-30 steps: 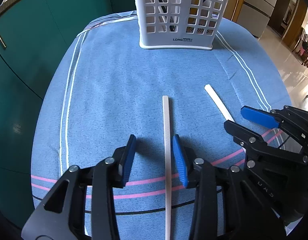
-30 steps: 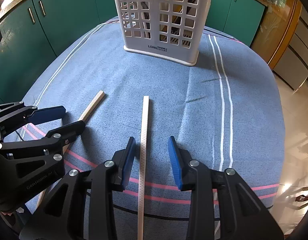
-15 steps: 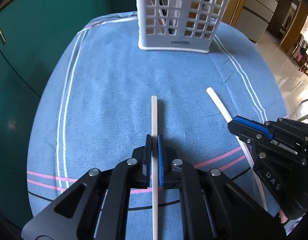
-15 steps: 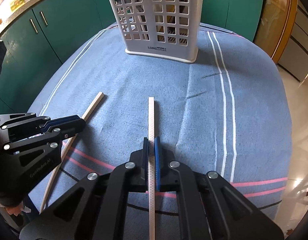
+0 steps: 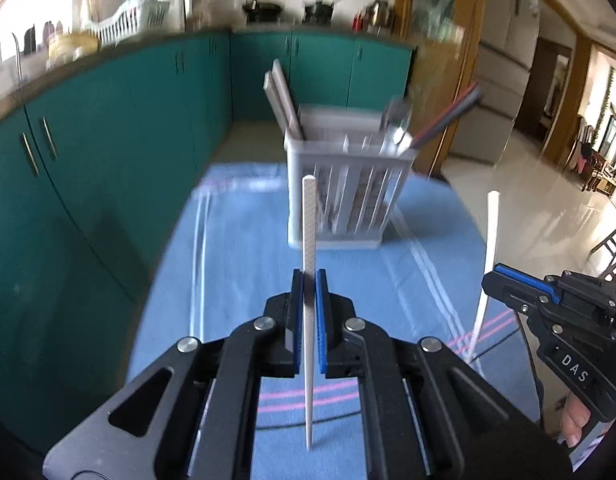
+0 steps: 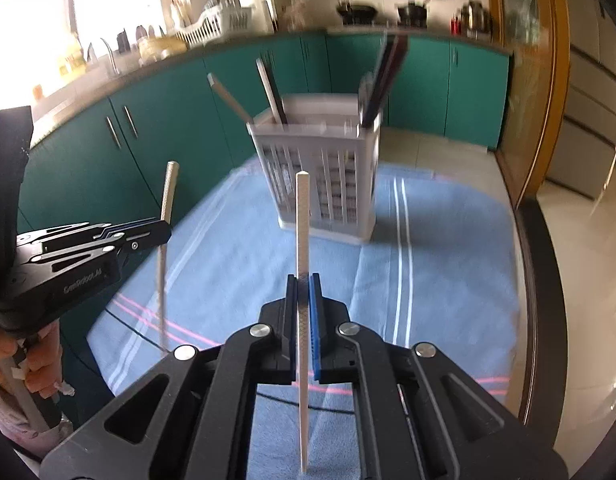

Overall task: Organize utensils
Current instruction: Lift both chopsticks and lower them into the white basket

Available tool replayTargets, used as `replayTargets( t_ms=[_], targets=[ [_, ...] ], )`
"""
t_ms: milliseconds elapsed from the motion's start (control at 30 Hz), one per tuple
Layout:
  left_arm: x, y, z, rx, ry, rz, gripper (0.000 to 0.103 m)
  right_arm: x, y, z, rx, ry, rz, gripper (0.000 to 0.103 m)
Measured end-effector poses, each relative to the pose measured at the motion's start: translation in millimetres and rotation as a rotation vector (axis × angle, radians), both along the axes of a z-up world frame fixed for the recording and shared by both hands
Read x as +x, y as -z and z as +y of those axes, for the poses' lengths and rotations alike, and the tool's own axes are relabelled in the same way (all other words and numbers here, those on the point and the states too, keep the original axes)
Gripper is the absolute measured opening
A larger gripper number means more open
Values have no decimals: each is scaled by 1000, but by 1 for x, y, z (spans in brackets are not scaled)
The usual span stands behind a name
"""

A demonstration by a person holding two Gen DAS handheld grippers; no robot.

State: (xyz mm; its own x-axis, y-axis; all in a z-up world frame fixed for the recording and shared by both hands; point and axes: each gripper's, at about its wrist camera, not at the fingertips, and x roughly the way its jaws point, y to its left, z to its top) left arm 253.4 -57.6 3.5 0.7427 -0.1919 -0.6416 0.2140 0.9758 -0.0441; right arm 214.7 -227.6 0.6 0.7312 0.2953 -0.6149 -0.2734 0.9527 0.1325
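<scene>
My left gripper [image 5: 309,280] is shut on a white chopstick [image 5: 309,224] and holds it upright above the blue cloth [image 5: 243,256]. My right gripper [image 6: 303,284] is shut on a second white chopstick [image 6: 301,220], also lifted upright. Each gripper shows in the other's view: the right one [image 5: 494,276] with its chopstick [image 5: 490,232], the left one [image 6: 163,230] with its chopstick [image 6: 167,196]. The white slotted utensil basket [image 5: 348,196] stands ahead on the cloth, and it also shows in the right wrist view [image 6: 324,184]. It holds chopsticks, spoons and dark utensils.
Teal cabinets [image 5: 87,168] run along the left and back, close to the table's left edge. A counter with a dish rack [image 6: 219,24] and pots lies behind. Tiled floor [image 5: 540,208] lies to the right.
Both grippers have lifted their chopsticks off the cloth and tilted up, so the views now look level at the basket. One second ago both were open around the chopsticks.
</scene>
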Motion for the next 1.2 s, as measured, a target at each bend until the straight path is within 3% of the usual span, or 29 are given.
replayTargets(
  t_ms=[133, 433, 867, 1000, 1200],
  targets=[
    [-11, -25, -4, -8, 23, -76, 6, -8, -29, -4, 28, -23, -79, 6],
    [-9, -73, -5, -36, 31, -180, 6, -3, -79, -4, -26, -12, -206, 6],
    [31, -147, 8, -189, -12, -264, 6, 42, -137, -3, -49, 24, -305, 6],
    [45, -160, 7, -220, -51, -286, 6, 50, -159, 7, -77, 34, -361, 6],
    [77, -151, 4, -287, -96, -261, 6, 59, -177, 26, -156, 82, -479, 6]
  ],
)
